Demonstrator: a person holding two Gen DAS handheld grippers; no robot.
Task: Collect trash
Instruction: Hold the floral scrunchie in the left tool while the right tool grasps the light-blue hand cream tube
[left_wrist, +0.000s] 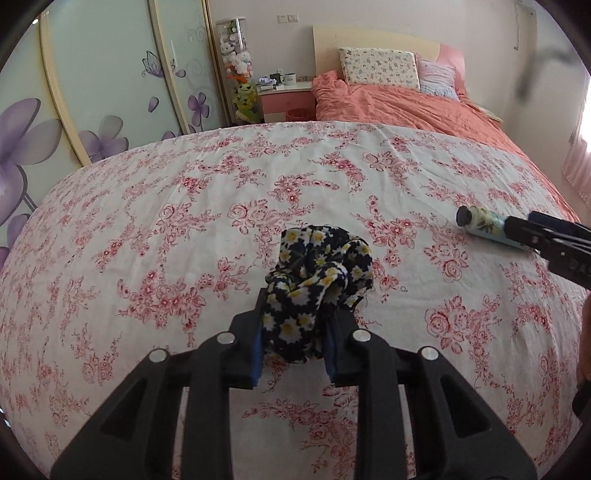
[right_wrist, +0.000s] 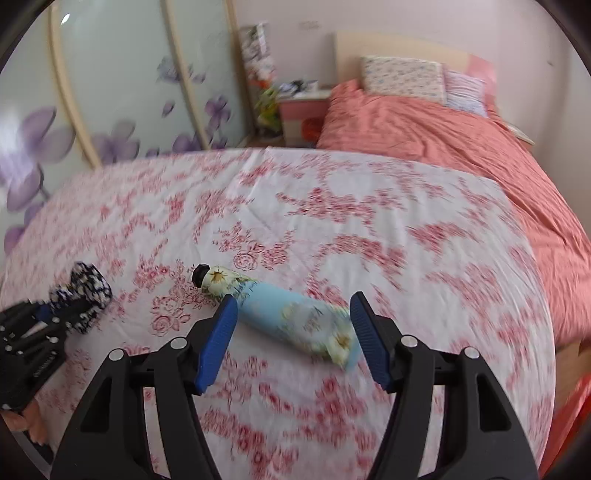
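Two items lie on the rose-print sheet (left_wrist: 184, 206), and in the left wrist view the left gripper (left_wrist: 293, 343) is clenched on a dark daisy-print scrunchie (left_wrist: 317, 273), its blue pads (left_wrist: 258, 343) squeezing the cloth near its lower end, probably to lift it clear as trash. In the right wrist view the right gripper (right_wrist: 293, 332) stands released, jaws wide on either side of a pale blue floral tube (right_wrist: 291, 314) lying on the sheet, black cap pointing away, apparently lined up for a grasp across its body. No brand or lettering is legible on either item; the tube's print is blurred.
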